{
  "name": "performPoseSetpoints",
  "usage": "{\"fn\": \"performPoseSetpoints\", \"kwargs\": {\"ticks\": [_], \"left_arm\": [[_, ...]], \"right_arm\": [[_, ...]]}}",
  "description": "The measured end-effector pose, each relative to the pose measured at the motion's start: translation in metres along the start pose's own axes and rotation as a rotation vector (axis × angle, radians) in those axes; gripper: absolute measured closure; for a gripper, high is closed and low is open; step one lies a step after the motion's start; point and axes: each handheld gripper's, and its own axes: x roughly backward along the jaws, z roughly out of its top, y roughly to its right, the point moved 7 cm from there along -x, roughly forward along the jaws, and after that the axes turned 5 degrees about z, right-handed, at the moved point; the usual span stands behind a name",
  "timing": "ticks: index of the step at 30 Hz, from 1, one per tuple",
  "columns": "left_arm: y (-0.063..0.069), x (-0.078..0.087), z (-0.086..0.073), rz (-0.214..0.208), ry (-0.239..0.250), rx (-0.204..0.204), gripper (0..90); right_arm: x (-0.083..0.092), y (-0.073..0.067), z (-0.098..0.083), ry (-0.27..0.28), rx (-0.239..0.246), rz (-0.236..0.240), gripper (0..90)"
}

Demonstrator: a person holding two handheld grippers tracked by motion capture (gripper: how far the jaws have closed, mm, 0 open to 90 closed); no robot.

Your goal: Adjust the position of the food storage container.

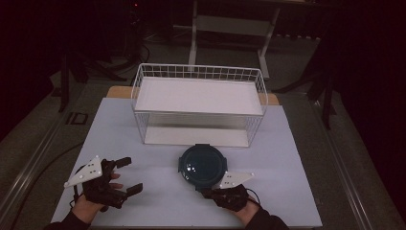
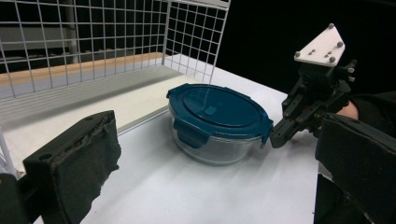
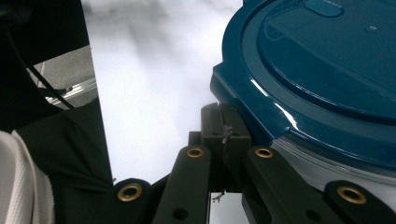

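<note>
The container (image 1: 202, 165) sits upright on the table (image 1: 287, 153), blue lid up, round, in front of the wire basket (image 1: 198, 103). My right claw (image 3: 225, 135) is closed at its near rim; my left claw (image 1: 130, 175) is open.

White table (image 1: 297, 191) (wire basket (image 1: 198, 105), lidded glass container (image 1: 202, 165) on top)

Container between rack and right tongs, left tongs off to the side.

The lidded container (image 1: 202, 164) sits on the table (image 1: 297, 191) just ahead of the right gripper (image 1: 209, 192), whose closed tips touch its near rim. The wire rack (image 1: 198, 103) stands behind the container, farther from both tongs. The left gripper (image 1: 130, 175) rests well to the container's left, jaws apart.
</note>
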Motion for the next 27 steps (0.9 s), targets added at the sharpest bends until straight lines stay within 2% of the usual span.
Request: {"fn": "performPoseSetpoints", "kwargs": {"ticks": [10,12,15,18,19,21,23,24,27], "left_arm": [[0.0,0.0,0.0,0.0,-0.001,0.002,0.2],[0.0,0.0,0.0,-0.001,-0.001,0.0,0.2],[0.0,0.001,0.0,0.0,-0.001,0.0,0.2],[0.0,0.001,0.0,0.001,0.001,0.001,0.2],[0.0,0.001,0.0,0.001,0.0,0.0,0.2],[0.0,0.001,0.0,0.0,-0.002,-0.003,0.2],[0.001,0.0,0.0,-0.002,-0.005,-0.003,0.2],[0.002,-0.001,0.0,-0.005,-0.006,-0.004,0.2],[0.004,-0.002,0.001,-0.009,-0.008,-0.012,0.2]], "right_arm": [[-0.003,0.006,0.004,0.005,-0.001,-0.014,90.0],[-0.002,0.005,0.005,0.015,-0.006,0.004,90.0],[0.005,0.0,0.012,0.052,-0.001,0.014,90.0],[0.013,-0.001,0.017,0.079,0.015,-0.001,89.3],[0.021,0.0,0.022,0.102,0.025,-0.024,86.5],[0.024,0.001,0.023,0.107,0.031,-0.034,86.5],[0.035,0.002,0.028,0.137,0.042,-0.061,82.4],[0.035,0.002,0.028,0.137,0.042,-0.061,82.4],[0.05,0.007,0.033,0.19,0.028,-0.106,61.7]]}}
